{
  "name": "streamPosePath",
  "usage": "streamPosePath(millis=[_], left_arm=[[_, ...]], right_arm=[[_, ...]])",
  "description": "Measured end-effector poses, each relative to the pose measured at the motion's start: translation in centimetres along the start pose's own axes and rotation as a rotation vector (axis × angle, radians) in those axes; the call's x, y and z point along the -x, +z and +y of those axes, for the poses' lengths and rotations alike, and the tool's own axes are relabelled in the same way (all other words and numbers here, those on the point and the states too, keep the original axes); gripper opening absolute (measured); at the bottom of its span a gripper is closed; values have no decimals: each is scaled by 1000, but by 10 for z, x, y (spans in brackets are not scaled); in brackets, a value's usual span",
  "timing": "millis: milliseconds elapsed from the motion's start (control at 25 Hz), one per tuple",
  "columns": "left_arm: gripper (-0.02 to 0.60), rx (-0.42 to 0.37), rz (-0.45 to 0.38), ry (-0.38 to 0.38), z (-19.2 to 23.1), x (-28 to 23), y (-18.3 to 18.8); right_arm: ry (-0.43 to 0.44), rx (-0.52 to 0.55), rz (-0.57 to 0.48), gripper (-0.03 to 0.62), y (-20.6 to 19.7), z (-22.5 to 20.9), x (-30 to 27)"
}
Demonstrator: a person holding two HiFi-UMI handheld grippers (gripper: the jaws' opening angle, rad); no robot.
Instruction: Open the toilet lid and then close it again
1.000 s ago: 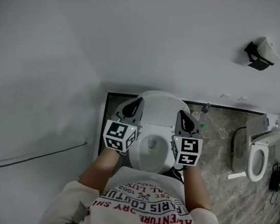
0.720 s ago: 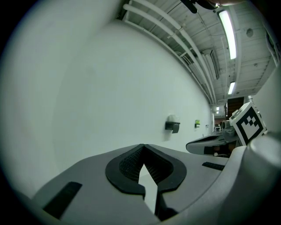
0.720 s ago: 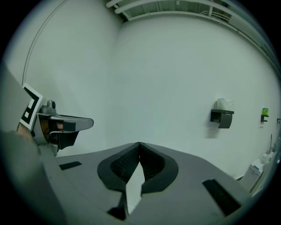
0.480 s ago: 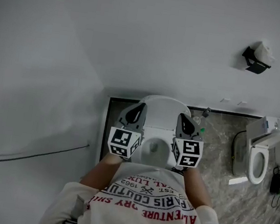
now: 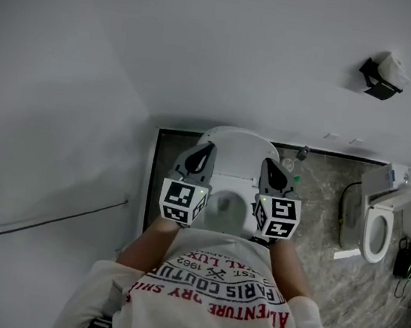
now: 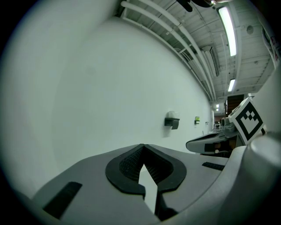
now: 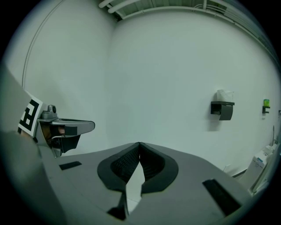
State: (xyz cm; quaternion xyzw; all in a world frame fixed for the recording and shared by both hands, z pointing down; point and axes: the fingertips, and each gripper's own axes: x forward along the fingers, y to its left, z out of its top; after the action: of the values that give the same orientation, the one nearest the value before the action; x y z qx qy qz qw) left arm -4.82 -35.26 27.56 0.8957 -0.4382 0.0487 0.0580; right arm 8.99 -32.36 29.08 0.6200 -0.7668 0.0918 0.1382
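A white toilet (image 5: pixel 232 149) stands against the wall, seen from above. Its bowl opening (image 5: pixel 224 206) shows between the two marker cubes, so the lid looks raised at the back. My left gripper (image 5: pixel 198 151) hangs over the toilet's left side and my right gripper (image 5: pixel 272 166) over its right side. Both are shut with nothing between the jaws. In the left gripper view the left gripper (image 6: pixel 141 145) points at the bare wall with its pads together. The right gripper (image 7: pixel 139 143) looks the same in the right gripper view. The toilet is in neither gripper view.
A second toilet (image 5: pixel 381 222) stands to the right on the marbled floor (image 5: pixel 320 213). A paper holder (image 5: pixel 381 74) hangs on the wall. A small bottle (image 5: pixel 301 153) sits by the wall, and the person's shirt (image 5: pixel 209 296) hides the bowl's front.
The head view has shifted a little and the shirt now hides more of the bowl. Both grippers keep their places on either side of the toilet, still shut.
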Motion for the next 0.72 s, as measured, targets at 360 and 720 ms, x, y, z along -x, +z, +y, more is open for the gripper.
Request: streamPosePath(millis=[360,720], left_arm=[[5,34,-14,-6,-8,-4,-1],[6,16,32,38,-4,-9,-26]], right_arm=[[17,-15,20,15,-7,-9,-2],[64,16,72,15,-25,-9,-13]])
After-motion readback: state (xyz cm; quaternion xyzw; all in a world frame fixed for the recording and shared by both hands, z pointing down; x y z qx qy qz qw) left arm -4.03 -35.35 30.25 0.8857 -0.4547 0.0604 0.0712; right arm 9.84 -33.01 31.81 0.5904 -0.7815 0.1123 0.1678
